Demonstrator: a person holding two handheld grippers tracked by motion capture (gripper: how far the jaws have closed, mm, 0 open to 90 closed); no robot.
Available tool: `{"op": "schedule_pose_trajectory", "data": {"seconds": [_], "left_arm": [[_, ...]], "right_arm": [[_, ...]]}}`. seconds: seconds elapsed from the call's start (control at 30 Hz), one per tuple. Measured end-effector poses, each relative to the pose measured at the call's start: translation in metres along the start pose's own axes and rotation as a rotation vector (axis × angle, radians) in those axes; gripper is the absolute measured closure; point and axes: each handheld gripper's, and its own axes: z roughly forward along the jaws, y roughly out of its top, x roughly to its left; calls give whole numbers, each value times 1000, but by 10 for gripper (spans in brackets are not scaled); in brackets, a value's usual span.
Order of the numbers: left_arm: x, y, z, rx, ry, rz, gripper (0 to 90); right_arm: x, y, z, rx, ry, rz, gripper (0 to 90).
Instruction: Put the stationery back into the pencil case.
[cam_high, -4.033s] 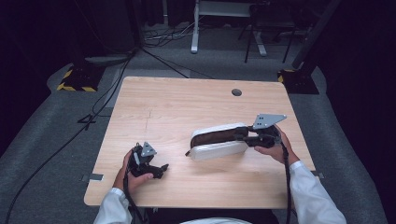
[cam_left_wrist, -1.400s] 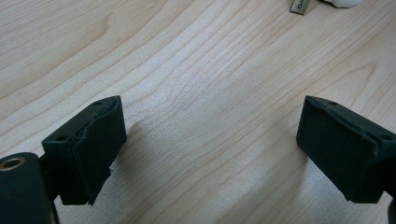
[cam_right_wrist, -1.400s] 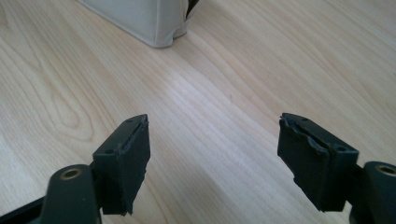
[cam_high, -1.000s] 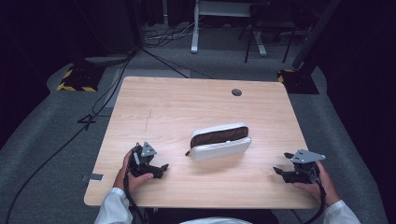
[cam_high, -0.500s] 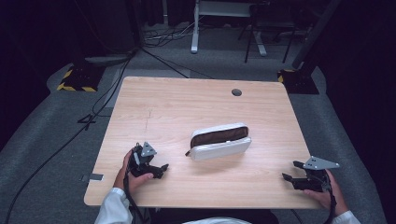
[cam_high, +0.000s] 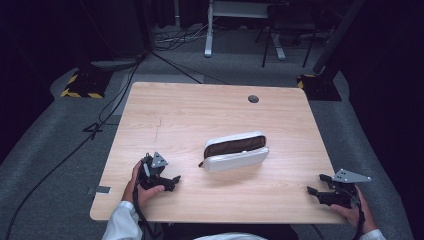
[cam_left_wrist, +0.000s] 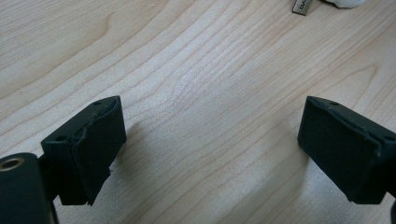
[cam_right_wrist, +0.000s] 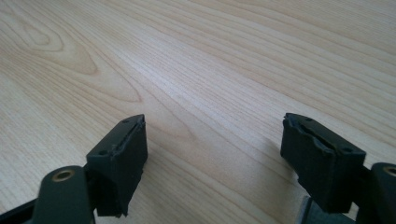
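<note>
A white pouch (cam_high: 235, 151) with a brown inside lies unzipped at the middle of the wooden table (cam_high: 200, 110). My left gripper (cam_high: 173, 180) rests near the front left edge and points right toward the pouch. Its jaws stand open over bare wood (cam_left_wrist: 210, 149). The pouch's zip tab (cam_left_wrist: 302, 6) and a white corner (cam_left_wrist: 348, 3) show at the top of the left gripper view. My right gripper (cam_high: 316, 183) sits at the front right corner, well apart from the pouch. Its jaws have just been opening and hold nothing (cam_right_wrist: 215, 158).
A round cable hole (cam_high: 253, 99) lies at the table's far side. On the dark floor behind are cables (cam_high: 165, 40), a white desk frame (cam_high: 210, 30) and yellow-black striped bases (cam_high: 80, 85). Both hands are close to the table's front edge.
The right gripper has left the pouch's right end and drawn back to the front right corner, drifting a little rightward and lower in the last second. The left gripper and pouch stay put.
</note>
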Motion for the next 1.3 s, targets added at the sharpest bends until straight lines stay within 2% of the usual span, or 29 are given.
{"op": "schedule_pose_trajectory", "data": {"seconds": [1.3], "left_arm": [[0, 0, 0, 3, -2, 0, 82]], "right_arm": [[1, 0, 0, 0, -11, 13, 237]]}}
